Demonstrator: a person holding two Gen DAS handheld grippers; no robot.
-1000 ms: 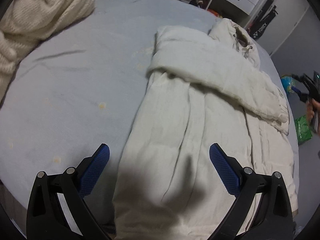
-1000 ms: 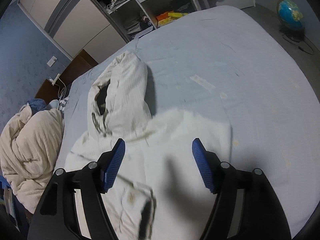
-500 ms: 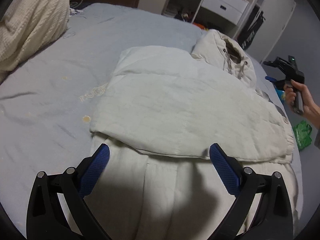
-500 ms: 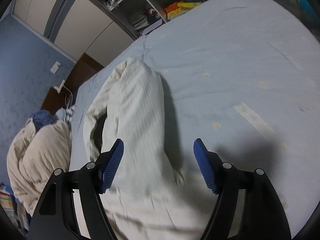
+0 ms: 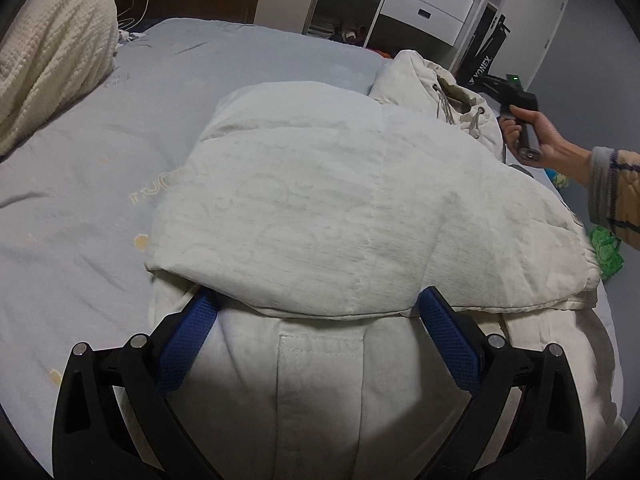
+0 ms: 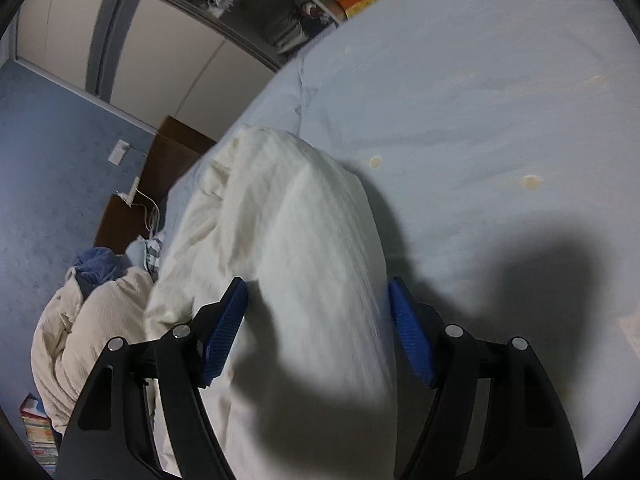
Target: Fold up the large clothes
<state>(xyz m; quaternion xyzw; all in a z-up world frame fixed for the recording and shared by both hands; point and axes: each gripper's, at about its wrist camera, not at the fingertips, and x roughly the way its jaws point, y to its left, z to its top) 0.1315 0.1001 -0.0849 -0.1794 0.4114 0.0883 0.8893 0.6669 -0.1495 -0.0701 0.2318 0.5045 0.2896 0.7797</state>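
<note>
- Cream hooded jacket [image 5: 320, 208] lay flat on the blue bed [image 5: 120, 140], sleeve folded across its chest.
- Left claw [image 5: 316, 320], released, advanced within a second from hem to sleeve edge, tips now tucked beneath it.
- Right claw [image 6: 318, 312], released, closed in over the hood [image 6: 304, 216].
- Likely readying the next fold.
- Nearby: knitted blanket [image 5: 44, 52], drawers [image 5: 424, 8]; nothing blocking.

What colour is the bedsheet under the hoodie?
Light blue bedsheet with small yellowish marks; best seen in the right wrist view.

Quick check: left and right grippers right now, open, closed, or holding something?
Left gripper: open, tips tucked under the folded sleeve of the cream quilted hooded jacket, nothing gripped.
Right gripper: open, straddling the jacket's hood, nothing gripped.
</note>
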